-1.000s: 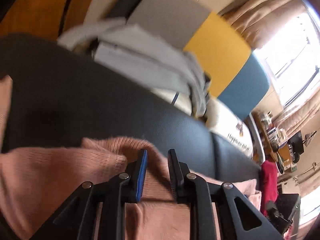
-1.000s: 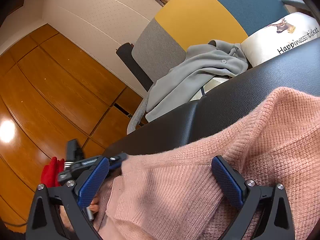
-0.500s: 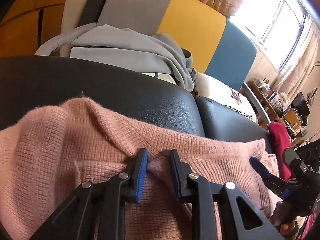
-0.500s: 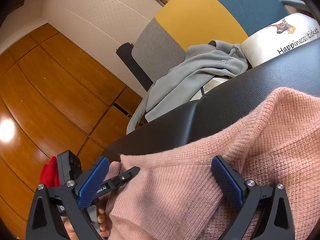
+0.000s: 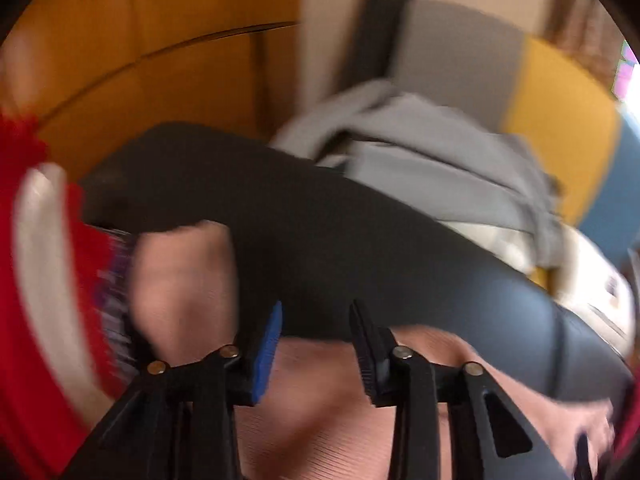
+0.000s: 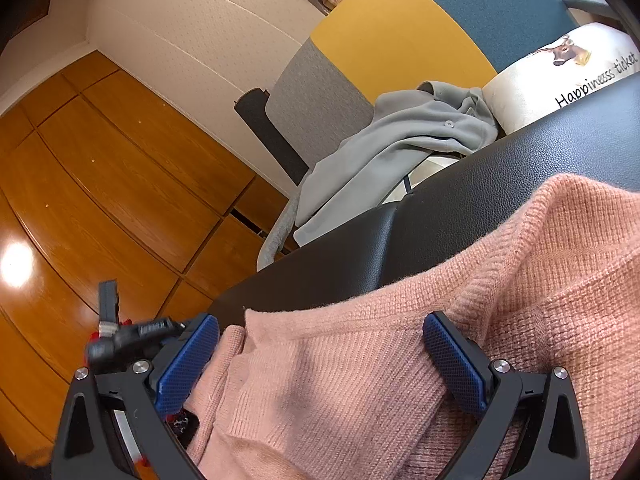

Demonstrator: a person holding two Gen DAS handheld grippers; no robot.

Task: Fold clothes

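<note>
A pink knit sweater [image 6: 400,360] lies on a black leather surface [image 6: 460,200]. My right gripper [image 6: 320,360] hangs open over it, its blue pads wide apart with knit under and between them, not pressed. In the blurred left wrist view, my left gripper [image 5: 316,312] has its jaws opening. Nothing is held between them, and the sweater's edge [image 5: 340,400] lies just below the tips. That left gripper [image 6: 120,332] also shows as a blur at the sweater's left end in the right wrist view.
A person's hand [image 5: 180,280] with a red and white sleeve [image 5: 40,280] is at the left. A grey garment [image 6: 392,152] and a printed cushion [image 6: 560,76] lie behind on a grey, yellow and blue chair [image 6: 400,40]. Wooden panels [image 6: 100,180] fill the left.
The left gripper was shut on a fold of the sweater; its jaws have spread and let go, and it has swung left and away. The right gripper has not moved.
</note>
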